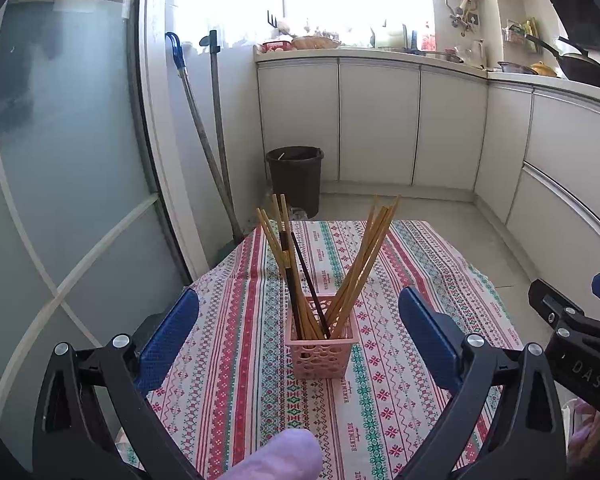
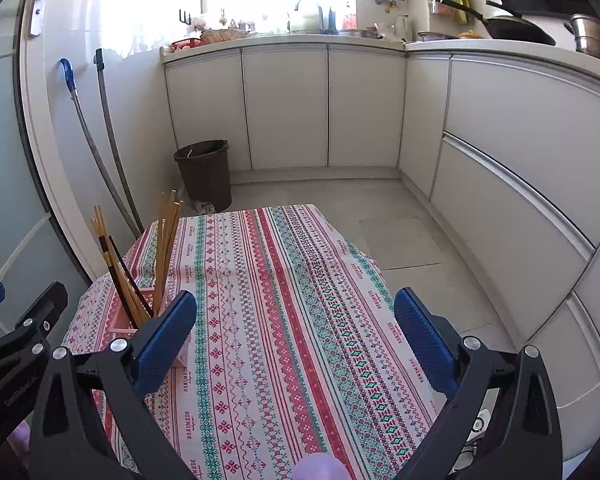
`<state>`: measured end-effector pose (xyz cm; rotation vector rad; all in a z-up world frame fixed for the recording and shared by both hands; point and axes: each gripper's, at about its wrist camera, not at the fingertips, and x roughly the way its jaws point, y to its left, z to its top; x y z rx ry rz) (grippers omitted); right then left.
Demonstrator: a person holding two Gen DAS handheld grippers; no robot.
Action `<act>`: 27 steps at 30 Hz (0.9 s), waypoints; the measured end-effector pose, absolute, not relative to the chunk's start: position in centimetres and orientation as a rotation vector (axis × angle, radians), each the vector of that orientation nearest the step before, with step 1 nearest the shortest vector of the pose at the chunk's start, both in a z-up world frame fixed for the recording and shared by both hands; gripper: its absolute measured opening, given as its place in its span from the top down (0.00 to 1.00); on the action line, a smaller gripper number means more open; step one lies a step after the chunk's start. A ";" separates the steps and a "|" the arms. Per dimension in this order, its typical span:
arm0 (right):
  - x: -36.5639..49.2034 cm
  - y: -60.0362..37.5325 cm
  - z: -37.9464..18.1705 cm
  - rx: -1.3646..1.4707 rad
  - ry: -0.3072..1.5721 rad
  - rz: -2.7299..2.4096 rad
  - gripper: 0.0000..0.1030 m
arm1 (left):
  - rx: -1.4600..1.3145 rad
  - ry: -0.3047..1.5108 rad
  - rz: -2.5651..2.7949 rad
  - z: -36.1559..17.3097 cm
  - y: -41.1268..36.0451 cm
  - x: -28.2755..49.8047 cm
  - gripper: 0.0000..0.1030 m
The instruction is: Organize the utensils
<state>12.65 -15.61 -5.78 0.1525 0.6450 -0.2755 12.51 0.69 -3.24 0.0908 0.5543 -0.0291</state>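
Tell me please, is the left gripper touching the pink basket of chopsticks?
Apart. The left wrist view shows the left gripper wide open, bare tablecloth between each finger and the pink basket.

We see a patterned red, green and white striped tablecloth (image 1: 400, 264) covering the table, and beyond it a dark round plastic bucket (image 1: 295, 172) on the pale tiled floor. Two long-handled mops (image 1: 212, 140) lean by the frosted glass door (image 1: 60, 140). White cabinet doors (image 2: 284, 108) carry a cluttered countertop with a black wok (image 2: 516, 30).
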 end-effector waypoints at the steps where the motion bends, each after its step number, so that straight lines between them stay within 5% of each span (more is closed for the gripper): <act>1: 12.7 -15.6 -5.9 0.151 0.650 -0.273 0.07 | 0.097 0.557 -0.026 -3.2 0.6 12.5 0.07; 27: 13.2 -15.3 -6.7 0.144 0.688 -0.269 0.07 | 0.100 0.589 -0.020 -3.7 0.5 13.1 0.07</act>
